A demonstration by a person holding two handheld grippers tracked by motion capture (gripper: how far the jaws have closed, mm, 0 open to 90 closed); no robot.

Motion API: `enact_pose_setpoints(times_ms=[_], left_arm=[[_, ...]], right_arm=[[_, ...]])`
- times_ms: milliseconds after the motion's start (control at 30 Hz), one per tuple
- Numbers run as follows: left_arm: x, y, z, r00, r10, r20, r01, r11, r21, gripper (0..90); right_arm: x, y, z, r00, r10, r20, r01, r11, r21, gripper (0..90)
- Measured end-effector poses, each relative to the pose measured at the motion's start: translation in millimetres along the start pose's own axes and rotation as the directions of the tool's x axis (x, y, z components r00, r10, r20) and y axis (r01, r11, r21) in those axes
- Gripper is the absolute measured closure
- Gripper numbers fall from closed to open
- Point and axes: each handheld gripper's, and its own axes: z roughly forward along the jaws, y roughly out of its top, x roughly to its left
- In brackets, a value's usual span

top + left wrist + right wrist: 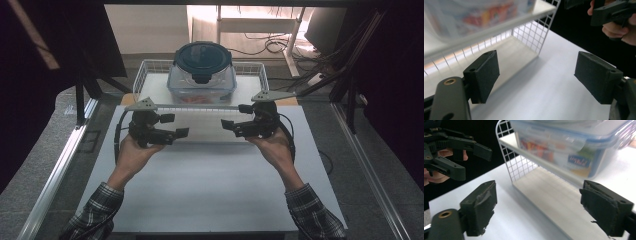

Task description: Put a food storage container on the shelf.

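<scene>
1. Hovering just above the white table [210, 190], the left gripper [175, 126] and the right gripper [234, 116] face each other with jaws spread wide and nothing between them; the person's hands [131, 152] grip them from below.

2. Seen along the left gripper's own jaws, its two black pads [485, 75] stand well apart over bare tabletop, with the wire mesh of the basket [534, 37] just ahead.

3. Seen from the right gripper view, its worn pads [480, 207] are equally parted, the basket's corner [506, 152] near and slightly to the left of its line.

4. Sitting at the far side of the table, the white wire basket [145, 70] carries on its upper level a clear plastic container [200, 82] with a dark round lid [202, 55]; colourful contents show through the container's walls [564, 155].

5. Judging from the pose, the likely next step is a two-sided approach to the basket or the container in it.

6. Risk: the thin wires offer little to bite on, so a jaw could slip off or snag in the mesh.

7. Risk: uneven pull from the two sides could tilt the basket and slide the container off its shelf.

8. Risk: a high grip on the lid's clips might pop them rather than lift the box.
</scene>
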Motion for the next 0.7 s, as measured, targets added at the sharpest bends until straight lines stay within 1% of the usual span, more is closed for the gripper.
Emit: enact_pose_setpoints(times_ms=[200,267,333,400,467,600,700], left_arm=[[-7.9,-25.7,0.5,0.9999,-0.004,0.011,0.004,1.0000,0.005,17.1],[-9.9,-34.7,0.1,1.0000,-0.006,0.008,0.005,1.0000,0.007,16.4],[-11.2,-44.0,-0.1,0.9998,-0.016,0.015,0.016,0.9998,0.009,15.6],[-12.4,-52.7,-0.1,0.9997,-0.020,0.013,0.020,0.9997,0.015,15.0],[-13.7,-60.7,-0.2,0.9997,-0.023,0.008,0.023,0.9996,0.016,14.4],[-15.8,-74.8,-2.1,0.9996,-0.024,0.011,0.024,0.9995,0.022,13.4],[-18.3,-85.4,-4.0,0.9995,-0.026,0.016,0.026,0.9996,0.014,12.2]], right_arm=[[10.6,-17.5,-5.9,0.9997,-0.022,-0.007,0.022,1.000,0.011,8.4],[12.9,-23.6,-6.9,0.9996,-0.029,-0.006,0.029,0.999,0.016,7.1],[15.0,-29.8,-8.6,0.9993,-0.036,-0.001,0.036,0.999,0.022,6.4],[16.9,-36.6,-9.7,0.9992,-0.040,-0.002,0.040,0.999,0.025,5.5],[19.2,-43.5,-10.7,0.9992,-0.041,-0.005,0.041,0.999,0.032,4.6],[23.5,-57.8,-13.3,0.9987,-0.051,0.000,0.051,0.998,0.041,3.4],[25.1,-68.5,-16.4,0.9985,-0.054,0.004,0.054,0.997,0.051,2.8]])
